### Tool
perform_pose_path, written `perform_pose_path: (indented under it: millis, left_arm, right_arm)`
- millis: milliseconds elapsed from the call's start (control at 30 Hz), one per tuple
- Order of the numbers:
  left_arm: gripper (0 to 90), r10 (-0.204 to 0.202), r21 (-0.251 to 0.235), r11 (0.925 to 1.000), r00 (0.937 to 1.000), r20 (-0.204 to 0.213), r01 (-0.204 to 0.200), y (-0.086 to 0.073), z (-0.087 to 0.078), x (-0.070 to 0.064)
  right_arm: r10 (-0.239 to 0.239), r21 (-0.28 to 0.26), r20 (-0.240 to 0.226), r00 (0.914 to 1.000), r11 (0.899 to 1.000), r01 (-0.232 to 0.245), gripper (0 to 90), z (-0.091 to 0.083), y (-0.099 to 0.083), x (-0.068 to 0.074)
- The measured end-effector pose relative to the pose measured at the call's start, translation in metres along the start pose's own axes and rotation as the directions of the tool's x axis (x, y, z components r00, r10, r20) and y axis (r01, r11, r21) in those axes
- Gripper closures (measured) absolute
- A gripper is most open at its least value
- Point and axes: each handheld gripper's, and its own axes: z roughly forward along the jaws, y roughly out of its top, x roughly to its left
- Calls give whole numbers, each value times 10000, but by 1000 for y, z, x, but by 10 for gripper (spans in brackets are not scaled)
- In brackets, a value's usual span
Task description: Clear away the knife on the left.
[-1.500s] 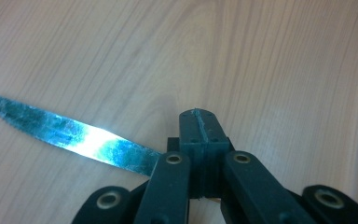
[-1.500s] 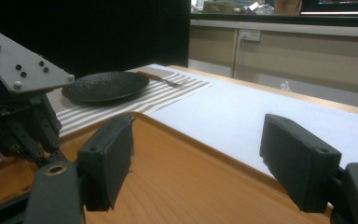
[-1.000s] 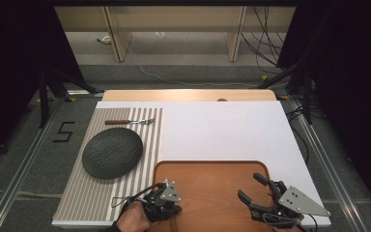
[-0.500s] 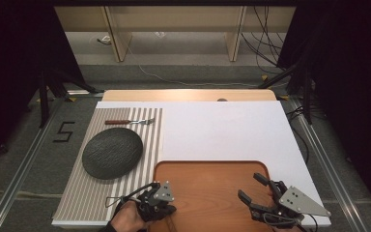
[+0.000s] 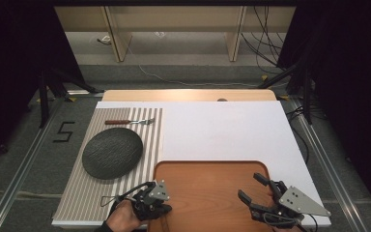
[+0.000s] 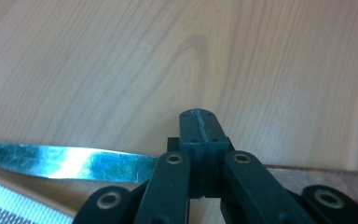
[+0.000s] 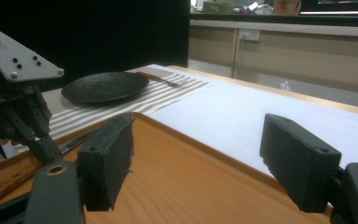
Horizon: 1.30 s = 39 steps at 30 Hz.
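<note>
Knife (image 6: 74, 162) – shiny blade, brown wooden handle – gripped

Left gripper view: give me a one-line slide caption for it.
Left tongs shut on a knife at its wooden handle, blade lying across the wooden tray.

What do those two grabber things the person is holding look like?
Both are black metal linkages with brass-coloured rivets at the joints. The left gripper and the right gripper each carry a grey three-cornered plate with small dark screws on top, and thin black cables trail behind them. The right one has chunky black rectangular pads.
</note>
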Motion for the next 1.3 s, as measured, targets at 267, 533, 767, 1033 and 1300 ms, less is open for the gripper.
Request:
perform_pose_path:
  millis: [267,533,767,1033,1300]
  left_arm:
    - [899,-196,110,9997,9998,-80,196,-7,-6,6]
    - [899,-300,60,9995,9995,-106,301,-10,-8,8]
    - [832,-377,-64,9993,9987,-336,375,-9,-8,8]
    - [483,-930,-1116,9901,9936,-635,855,-6,-14,8]
    - [285,-1040,-3022,9506,9901,-947,710,-9,-27,3]
  right_arm:
    - [-1,1,2,10000,10000,1,269,0,0,0]
    - [7,1,3,10000,10000,-7,269,0,0,0]
    - [-1,8,0,10000,10000,1,269,0,0,0]
    - [-2,31,-14,10000,10000,2,269,0,0,0]
    - [4,7,-35,10000,10000,-4,269,0,0,1]
